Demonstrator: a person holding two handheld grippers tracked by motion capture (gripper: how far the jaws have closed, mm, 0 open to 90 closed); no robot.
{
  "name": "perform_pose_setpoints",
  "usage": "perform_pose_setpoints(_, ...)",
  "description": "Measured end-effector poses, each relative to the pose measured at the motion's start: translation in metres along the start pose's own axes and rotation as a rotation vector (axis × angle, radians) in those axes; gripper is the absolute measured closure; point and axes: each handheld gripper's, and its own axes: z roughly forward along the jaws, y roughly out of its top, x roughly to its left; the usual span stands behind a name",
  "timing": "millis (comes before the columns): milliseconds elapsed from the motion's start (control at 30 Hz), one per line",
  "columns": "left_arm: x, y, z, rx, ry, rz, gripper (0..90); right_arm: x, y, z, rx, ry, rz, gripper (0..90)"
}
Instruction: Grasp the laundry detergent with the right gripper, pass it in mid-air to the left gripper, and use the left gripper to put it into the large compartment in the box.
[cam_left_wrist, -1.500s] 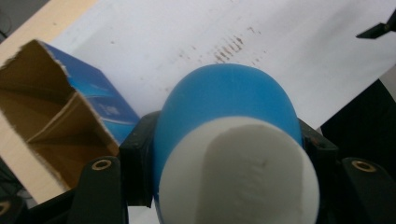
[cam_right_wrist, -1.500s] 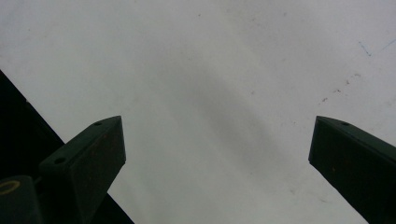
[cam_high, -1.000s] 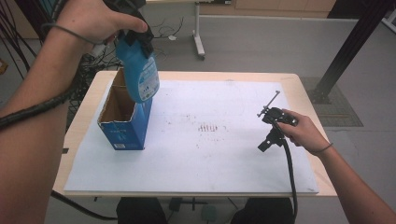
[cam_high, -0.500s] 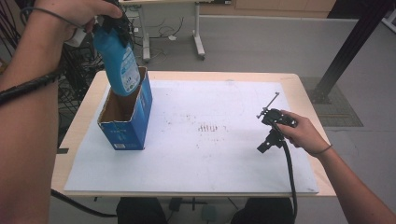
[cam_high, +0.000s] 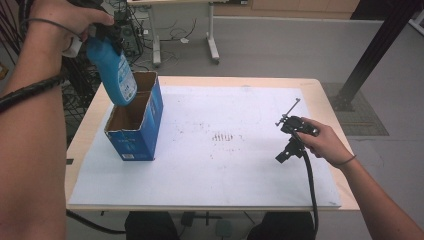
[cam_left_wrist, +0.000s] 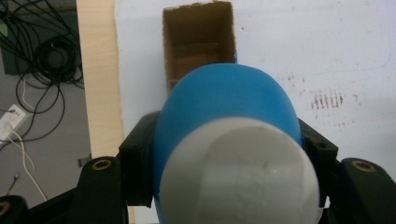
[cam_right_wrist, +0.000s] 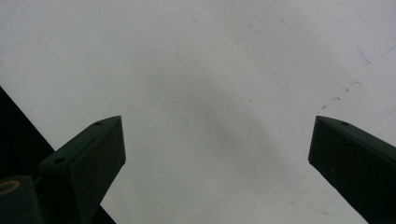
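Left gripper (cam_high: 107, 37): clenched on the blue bottle (cam_high: 116, 74); in the left gripper view my jaws press both sides of its body just below the white cap (cam_left_wrist: 240, 173).
Bottle: off the table, tilted, base down over the far end of the open box (cam_high: 135, 123), cap end up in my grip.
Box: upright blue carton on the white sheet (cam_high: 225, 165), left side of the table (cam_high: 330, 95), top open, nothing visible inside.
Right gripper (cam_high: 288, 134): released, jaws wide apart with nothing between them; in the right gripper view they frame bare sheet.
Left arm: forearm raised high along the left edge, hand at the far left above the box, gripper pointing down and slightly right.
Right arm: hand low near the right edge, well apart from the box, gripper aimed left and down at the sheet.
Risk, rim: the base looks to sit close to the far rim; lowering at this tilt could catch the cardboard edge and fold it or stop the bottle.
Risk, tipping: the box is light and unsupported, so a sideways push from the bottle could slide it or knock it over, since my right gripper is not bracing it.
Risk, slip: the body is smooth and rounded, gripped near the top; it could swing or slip between the pads if I jolt it.
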Motion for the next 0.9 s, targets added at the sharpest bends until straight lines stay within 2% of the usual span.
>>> perform_pose_setpoints(300, -0.005, -0.003, 0.022, 0.016, 0.052, -0.008, 37.7, 0.001, 0.003, 0.003, 0.000, -0.004, -0.008, 4.2)
perform_pose_setpoints(667, -0.008, -0.007, 0.055, 0.050, 0.051, -0.005, 37.7, 0.005, 0.003, 0.003, -0.003, -0.012, -0.007, 4.0)
perform_pose_setpoints(900, -0.009, -0.011, 0.076, 0.065, 0.070, 0.005, 37.7, 0.006, 0.002, 0.003, -0.006, -0.013, -0.010, 4.0)
